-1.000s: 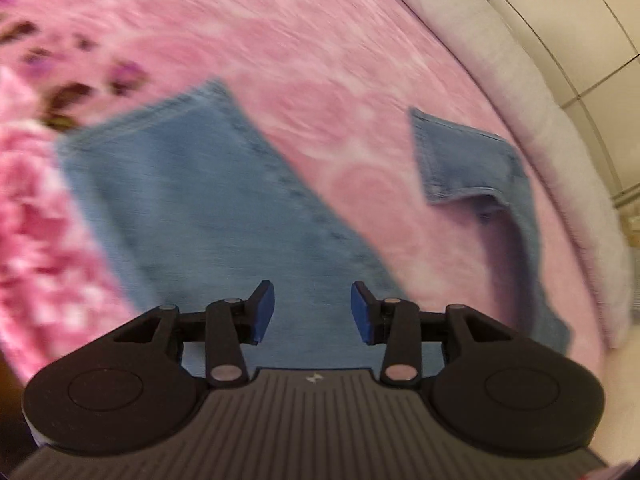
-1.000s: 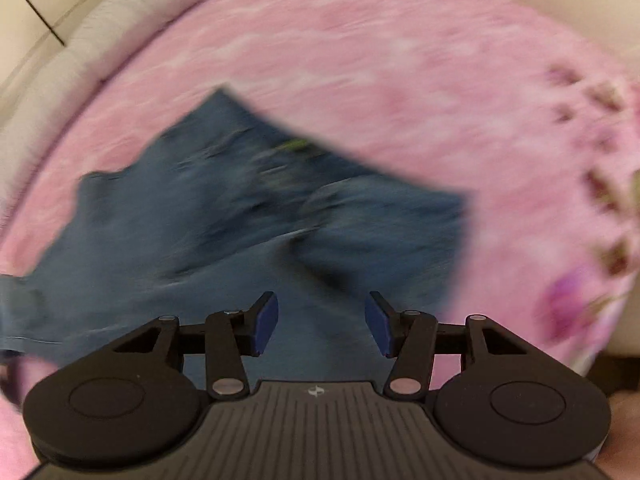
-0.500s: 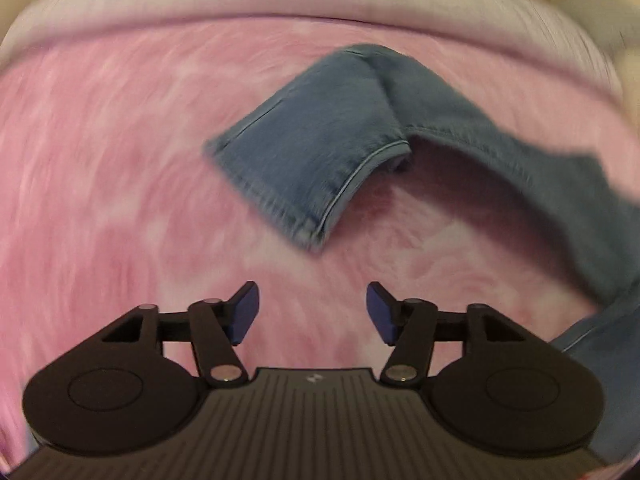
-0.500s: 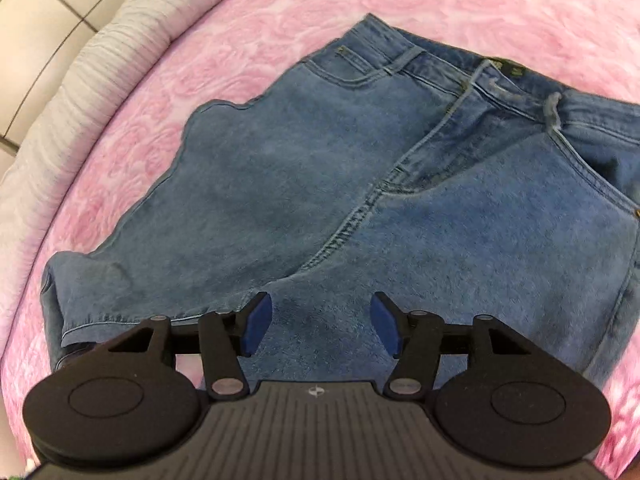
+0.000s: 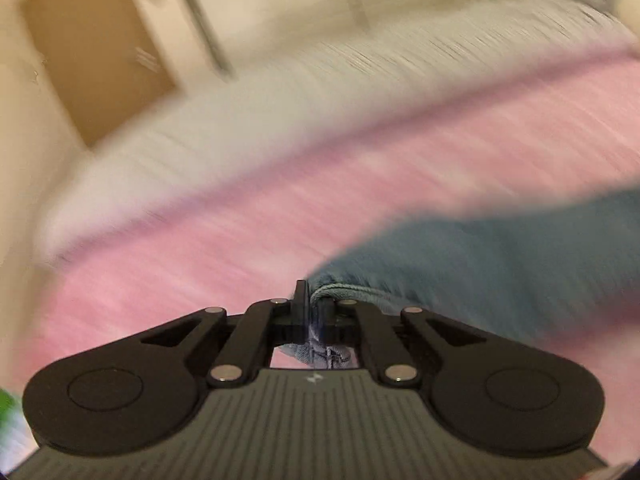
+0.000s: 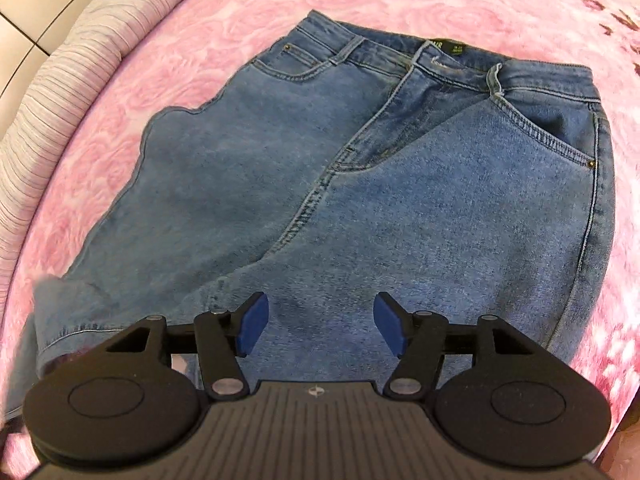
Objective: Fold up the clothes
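Note:
A pair of blue jeans (image 6: 304, 184) lies on a pink blanket (image 6: 480, 4), waistband at the far side, front up. My right gripper (image 6: 320, 328) is open and empty, low over the thigh area of the jeans. My left gripper (image 5: 314, 308) is shut on the hem of a jeans leg (image 5: 500, 264), which trails off to the right over the pink blanket (image 5: 200, 248). The left wrist view is motion-blurred.
A grey-white striped bed edge (image 6: 52, 76) borders the blanket on the left. In the left wrist view the same pale edge (image 5: 280, 92) runs beyond the blanket, with a cream wall and a brown panel (image 5: 100, 52) behind it.
My left gripper went from open above the blanket to shut on the jeans leg hem and is moving fast. My right gripper came a little closer to the jeans and stays open.

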A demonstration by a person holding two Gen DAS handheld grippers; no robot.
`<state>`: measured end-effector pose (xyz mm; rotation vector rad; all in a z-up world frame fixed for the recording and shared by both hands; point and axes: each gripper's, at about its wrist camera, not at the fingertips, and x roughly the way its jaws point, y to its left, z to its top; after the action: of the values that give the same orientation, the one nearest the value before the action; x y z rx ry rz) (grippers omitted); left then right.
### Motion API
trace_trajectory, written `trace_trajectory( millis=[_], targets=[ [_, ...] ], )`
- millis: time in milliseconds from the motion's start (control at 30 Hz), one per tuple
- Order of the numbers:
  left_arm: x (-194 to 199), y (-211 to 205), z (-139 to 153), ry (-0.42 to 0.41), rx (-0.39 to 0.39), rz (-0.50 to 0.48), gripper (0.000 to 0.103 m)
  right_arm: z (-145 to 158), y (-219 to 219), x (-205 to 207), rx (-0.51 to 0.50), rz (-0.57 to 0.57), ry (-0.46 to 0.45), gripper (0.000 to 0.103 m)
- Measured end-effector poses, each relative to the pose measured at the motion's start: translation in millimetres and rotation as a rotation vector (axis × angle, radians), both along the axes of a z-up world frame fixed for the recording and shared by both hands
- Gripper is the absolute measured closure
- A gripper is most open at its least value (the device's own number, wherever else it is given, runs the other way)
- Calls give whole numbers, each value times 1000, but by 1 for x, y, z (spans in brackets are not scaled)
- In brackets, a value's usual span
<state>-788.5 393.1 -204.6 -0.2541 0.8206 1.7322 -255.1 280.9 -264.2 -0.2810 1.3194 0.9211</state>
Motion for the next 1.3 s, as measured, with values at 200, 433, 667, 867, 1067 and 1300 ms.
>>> trace_trajectory(
  millis=[200, 433, 667, 867, 1067, 1300],
  targets=[
    [-60, 9, -3, 211, -212, -97, 77, 4, 10, -15, 14, 25, 18, 39],
    [-98, -94, -87, 45, -486, 208, 73, 6, 5, -17, -14, 83, 40, 36],
    [-84, -228, -62, -549, -365, 588, 68, 2, -22, 24, -59, 72, -12, 36],
    [-47, -357, -79, -952, -195, 950, 62, 2, -54, 94, -85, 24, -67, 36],
    [-18, -429, -93, -1170, 110, 1131, 61, -4, -74, 162, -71, 48, -64, 36],
    [-11, -429, -115, -1240, 369, 1179, 51, -16, -83, 212, -9, 91, -38, 36]
  ],
)
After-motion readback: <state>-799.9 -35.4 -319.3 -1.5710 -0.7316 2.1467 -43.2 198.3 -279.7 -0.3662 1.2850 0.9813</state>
